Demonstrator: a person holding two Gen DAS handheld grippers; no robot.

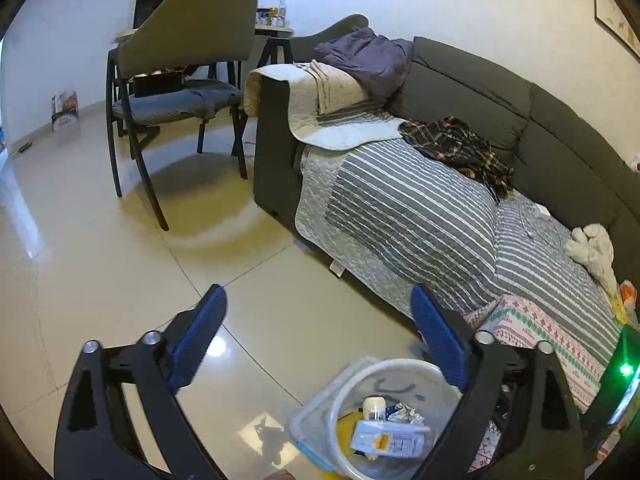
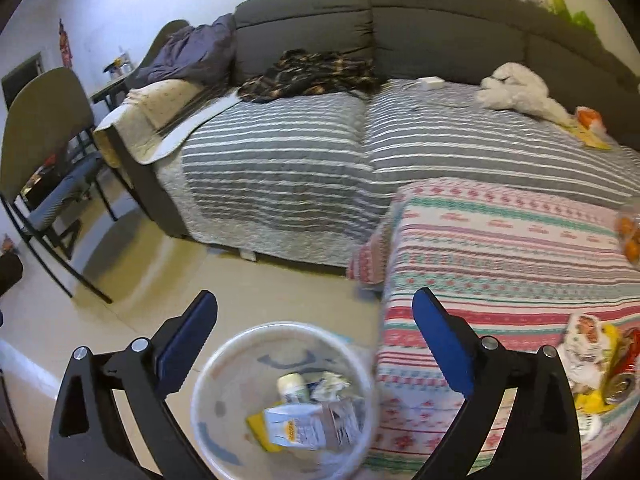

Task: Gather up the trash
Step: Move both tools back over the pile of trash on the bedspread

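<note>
A white round bin (image 2: 208, 376) stands on the floor beside the patterned cloth; it also shows in the left wrist view (image 1: 360, 376). Inside lie a flattened carton (image 2: 308, 428), a small cream bottle (image 2: 294, 386) and crumpled paper (image 2: 332, 384). My right gripper (image 2: 316, 308) is open and empty above the bin's far rim. My left gripper (image 1: 320, 300) is open and empty above the floor, just behind the bin. More trash lies on the patterned cloth at the right: a printed wrapper (image 2: 584, 336), a red can (image 2: 624, 376) and yellow packaging (image 2: 592, 404).
A grey sofa (image 2: 440, 32) with a striped cover (image 2: 320, 152) holds a plaid garment (image 2: 308, 72), a white plush toy (image 2: 516, 88) and an orange packet (image 2: 588, 118). A chair (image 1: 188, 60) stands on the tiled floor at the left. A bag of oranges (image 2: 630, 236) is at the far right.
</note>
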